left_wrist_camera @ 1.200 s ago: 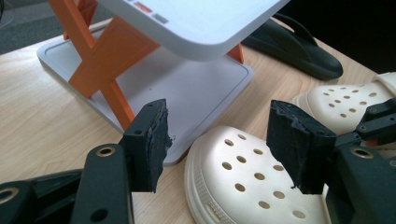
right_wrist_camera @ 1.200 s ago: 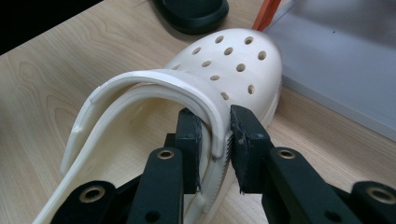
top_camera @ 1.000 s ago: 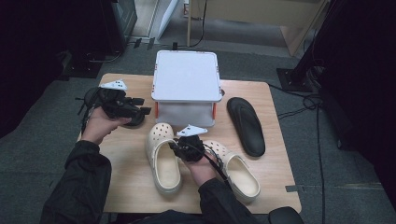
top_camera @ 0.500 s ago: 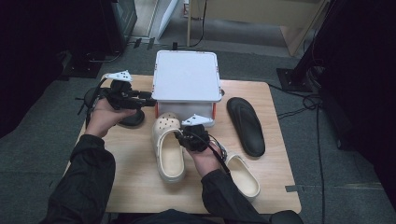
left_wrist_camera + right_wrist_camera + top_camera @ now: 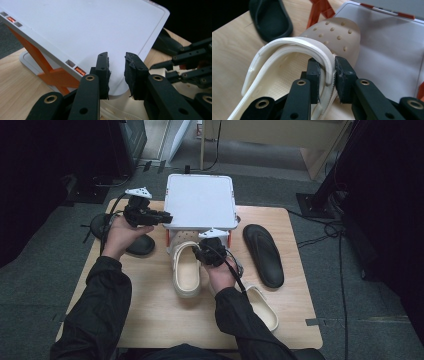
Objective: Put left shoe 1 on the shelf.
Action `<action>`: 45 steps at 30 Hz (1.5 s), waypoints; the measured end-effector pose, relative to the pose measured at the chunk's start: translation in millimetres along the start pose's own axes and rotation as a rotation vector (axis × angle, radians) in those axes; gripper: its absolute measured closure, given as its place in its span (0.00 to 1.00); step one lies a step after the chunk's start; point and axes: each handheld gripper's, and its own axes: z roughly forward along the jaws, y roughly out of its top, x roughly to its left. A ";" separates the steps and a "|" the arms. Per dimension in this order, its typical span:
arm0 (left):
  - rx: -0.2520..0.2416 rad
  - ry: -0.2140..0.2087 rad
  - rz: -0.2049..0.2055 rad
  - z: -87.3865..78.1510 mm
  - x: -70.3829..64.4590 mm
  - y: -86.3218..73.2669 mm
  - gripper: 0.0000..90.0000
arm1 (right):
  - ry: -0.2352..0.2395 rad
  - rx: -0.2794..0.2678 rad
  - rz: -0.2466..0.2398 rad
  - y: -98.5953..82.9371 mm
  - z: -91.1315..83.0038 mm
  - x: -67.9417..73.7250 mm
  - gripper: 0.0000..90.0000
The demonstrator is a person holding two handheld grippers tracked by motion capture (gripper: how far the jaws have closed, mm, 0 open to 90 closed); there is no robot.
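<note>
A white rack [image 5: 200, 202] with orange legs stands at the table's back middle. My right gripper [image 5: 201, 251] is shut on the strap and side rim of a cream clog [image 5: 186, 270]. In the right gripper view the strap sits between the jaws of the right gripper [image 5: 327, 72], and the holed toe of the cream clog [image 5: 337, 35] lies on the rack's lower tray [image 5: 387, 50]. My left gripper [image 5: 162, 218] is at the rack's front left corner. Its jaws [image 5: 116, 72] stand slightly open, with the corner of the rack's top [image 5: 82, 30] in the gap behind them.
A second cream clog [image 5: 262, 307] lies front right, partly under the right forearm. A black sandal [image 5: 263, 254] lies right of the rack. Another black shoe [image 5: 137, 245] sits under the left hand, and it appears again as the black shoe [image 5: 270, 17] in the right gripper view.
The right gripper has carried the cream clog forward, so its toe now lies under the rack's top. The left gripper has moved right, from over the black shoe to the rack's corner.
</note>
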 end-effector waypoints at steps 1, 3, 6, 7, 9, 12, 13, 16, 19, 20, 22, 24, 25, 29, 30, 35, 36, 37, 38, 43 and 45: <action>0.005 0.000 0.004 1.4 0.6 -0.8 0.82 | -0.004 0.000 -0.002 1.3 3.1 -1.2 0.84; -0.008 -0.005 0.001 1.5 1.6 -2.2 0.82 | -0.021 0.006 -0.007 3.9 9.4 -2.9 0.84; -0.017 -0.009 0.005 0.9 2.4 -4.1 0.83 | -0.044 0.007 -0.001 5.6 16.1 -5.1 0.84; -0.024 -0.006 0.009 1.0 1.8 -5.2 0.83 | -0.047 0.009 0.001 5.7 18.5 -5.6 0.84; -0.025 -0.004 0.017 0.9 0.8 -5.9 0.83 | -0.044 0.015 0.017 5.8 23.4 -6.8 0.84; -0.021 0.000 0.018 1.6 -0.6 -5.2 0.83 | -0.050 0.021 0.011 4.2 29.1 -4.8 0.83; -0.021 -0.001 0.017 2.3 -1.0 -4.9 0.83 | -0.054 0.010 0.007 3.7 30.3 -4.3 0.83; -0.021 0.008 0.020 2.8 -2.6 -4.9 0.85 | -0.044 0.002 0.014 2.6 33.8 -4.8 0.81; -0.026 0.006 0.017 2.3 -1.8 -6.0 0.85 | -0.027 0.013 0.027 2.0 33.3 -5.9 0.77; -0.030 0.004 0.014 2.4 -1.5 -6.4 0.85 | -0.014 0.023 0.023 1.6 33.7 -5.7 0.72; -0.036 0.005 0.009 2.7 -1.8 -7.1 0.85 | -0.001 0.033 0.016 1.0 32.5 -4.7 0.65; -0.043 0.000 0.002 2.7 -2.0 -8.3 0.85 | 0.015 0.026 0.025 1.1 28.8 -4.9 0.62; -0.046 -0.007 -0.004 2.9 -2.1 -8.7 0.85 | 0.023 0.022 0.032 1.5 26.3 -4.9 0.60; -0.039 0.001 -0.006 2.8 -3.3 -8.0 0.87 | 0.047 -0.002 0.044 2.2 13.6 -6.0 0.58; -0.040 0.000 -0.002 3.1 -3.7 -8.0 0.87 | 0.055 -0.005 0.046 2.6 10.1 -5.5 0.59; -0.036 -0.004 -0.006 2.2 -3.6 -8.3 0.87 | 0.088 -0.013 0.028 3.9 -6.6 0.8 0.67; -0.037 0.000 -0.005 2.1 -3.9 -8.3 0.87 | 0.106 -0.015 0.026 3.2 -10.6 2.6 0.69; -0.035 0.003 -0.002 2.0 -4.4 -8.2 0.87 | 0.113 -0.017 0.021 2.5 -12.7 4.1 0.70; -0.033 0.003 0.000 2.0 -5.1 -8.0 0.87 | 0.126 -0.015 0.022 0.9 -15.5 6.5 0.73; -0.031 0.006 -0.002 1.9 -5.2 -7.9 0.88 | 0.189 -0.002 -0.004 -16.8 -23.5 23.1 0.79; -0.031 0.006 -0.002 1.9 -5.3 -7.8 0.88 | 0.212 -0.001 -0.001 -23.9 -24.2 27.5 0.81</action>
